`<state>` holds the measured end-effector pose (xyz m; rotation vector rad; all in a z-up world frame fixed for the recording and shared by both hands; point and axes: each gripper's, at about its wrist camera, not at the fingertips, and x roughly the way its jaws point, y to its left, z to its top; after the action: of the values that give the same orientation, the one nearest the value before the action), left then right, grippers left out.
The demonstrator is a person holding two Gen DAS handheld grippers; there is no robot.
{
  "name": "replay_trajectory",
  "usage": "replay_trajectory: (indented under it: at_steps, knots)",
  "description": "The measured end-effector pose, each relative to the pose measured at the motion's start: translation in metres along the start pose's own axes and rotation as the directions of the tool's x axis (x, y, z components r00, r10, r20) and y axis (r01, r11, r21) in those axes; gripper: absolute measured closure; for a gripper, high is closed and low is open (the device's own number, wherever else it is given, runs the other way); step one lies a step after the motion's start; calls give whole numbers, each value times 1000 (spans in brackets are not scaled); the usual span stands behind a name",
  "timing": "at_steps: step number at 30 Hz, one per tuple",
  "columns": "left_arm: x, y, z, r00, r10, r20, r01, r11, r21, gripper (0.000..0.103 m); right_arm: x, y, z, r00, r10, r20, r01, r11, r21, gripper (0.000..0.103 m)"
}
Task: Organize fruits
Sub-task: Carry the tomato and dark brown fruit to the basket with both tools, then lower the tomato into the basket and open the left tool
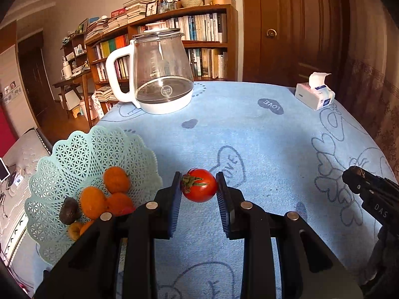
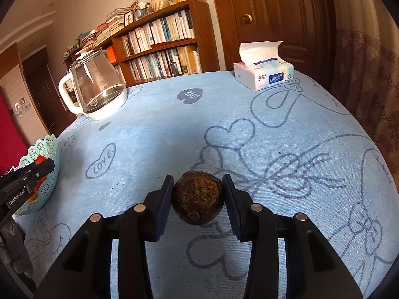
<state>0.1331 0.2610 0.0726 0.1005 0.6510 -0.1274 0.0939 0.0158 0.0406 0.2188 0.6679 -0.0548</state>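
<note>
Left gripper (image 1: pixel 199 186) jaws clamp a red tomato (image 1: pixel 200 185) above the table (image 1: pixel 261 144); basket (image 1: pixel 74 154) at 9 o'clock. Right gripper (image 2: pixel 198 196) jaws grasp 1 dark brown fruit (image 2: pixel 198 196).

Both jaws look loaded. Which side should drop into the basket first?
Left. Its gripper holds the tomato right beside the basket; the right gripper with the brown fruit sits farther across the table.

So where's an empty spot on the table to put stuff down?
The blue cloth is bare in the middle, between the kettle and the tissue box. The left edge is crowded: the basket already holds oranges.
</note>
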Motion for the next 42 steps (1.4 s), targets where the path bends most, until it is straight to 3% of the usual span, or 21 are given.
replay_trajectory:
  at_steps: [28,33,35,38,42]
  knots:
    - [-8,99,-17,986,164,-16,-165,977,-136,75,9,146,2,974,218,-62,-225,959,-172,62]
    - [-9,111,-22,983,180,-27,-182,970,-164,55,10,170,0,964,252,-80,-263,943,-203,62]
    - [-12,114,-22,981,190,-21,-191,966,-172,40,9,179,-1,961,264,-83,-276,936,-217,62]
    - [-16,120,-23,978,207,-8,-205,962,-182,28,8,191,0,956,280,-86,-292,928,-233,62]
    - [-18,127,-24,973,232,3,-227,956,-185,22,8,205,0,951,296,-91,-309,918,-248,62]
